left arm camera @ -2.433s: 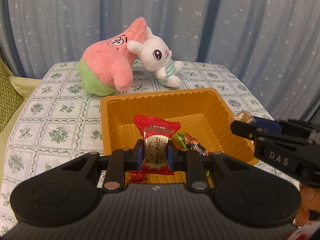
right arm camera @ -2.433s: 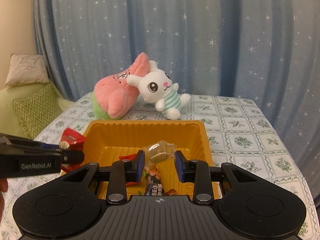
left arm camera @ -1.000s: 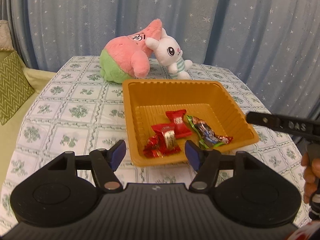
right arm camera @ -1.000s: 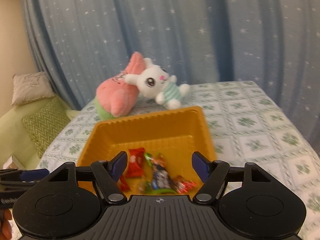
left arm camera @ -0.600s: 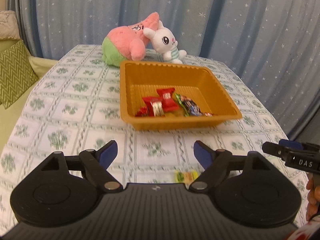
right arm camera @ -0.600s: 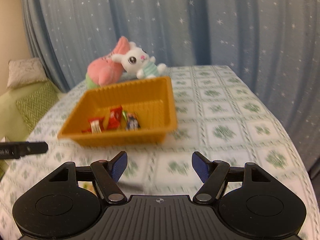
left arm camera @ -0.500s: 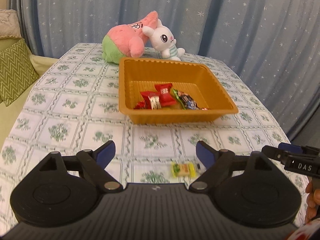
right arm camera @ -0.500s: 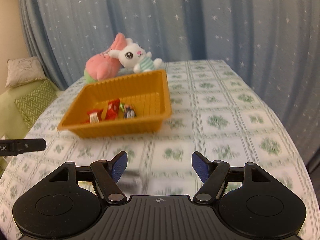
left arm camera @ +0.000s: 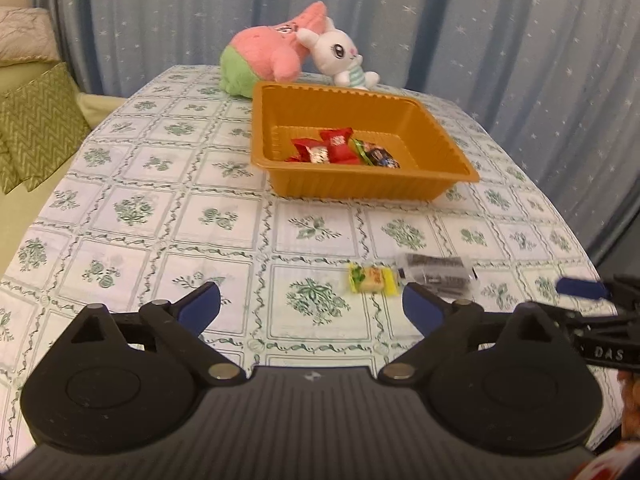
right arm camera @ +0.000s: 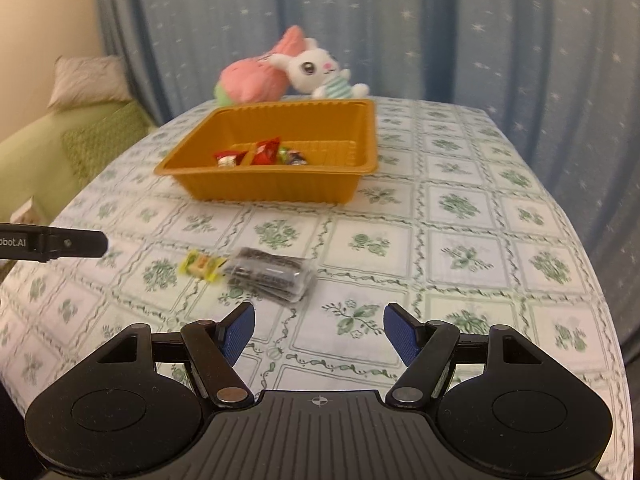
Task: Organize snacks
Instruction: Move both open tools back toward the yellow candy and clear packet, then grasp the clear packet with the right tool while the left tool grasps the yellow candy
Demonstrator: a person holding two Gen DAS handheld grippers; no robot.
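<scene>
Both sets of jaws are spread wide with nothing in them. My left gripper [left arm camera: 311,306] hovers low over the desk [left arm camera: 160,216], and the yellow candy [left arm camera: 373,279] lies just ahead of its jaws, a bit toward the right-hand one. Touching the candy's far side is the clear packet of dark snacks [left arm camera: 436,275], which sits right in front of that same right-hand jaw tip.

From my right gripper [right arm camera: 319,331], the packet is just ahead of the left-hand jaw, and the yellow candy is further out to the left of it, off the line of the jaws. The view's a bit blurry there, so I can't read anything on the wrappers.

Well beyond both pairs of jaws is the orange tray [right arm camera: 280,188], with red-wrapped candies [left arm camera: 322,149] and a couple of darker ones [left arm camera: 380,156] bunched along its near wall. Behind the tray, the pink plush [left arm camera: 268,58] and the white bunny plush [left arm camera: 340,54] lean on each other by the starry curtain [right arm camera: 440,28].
</scene>
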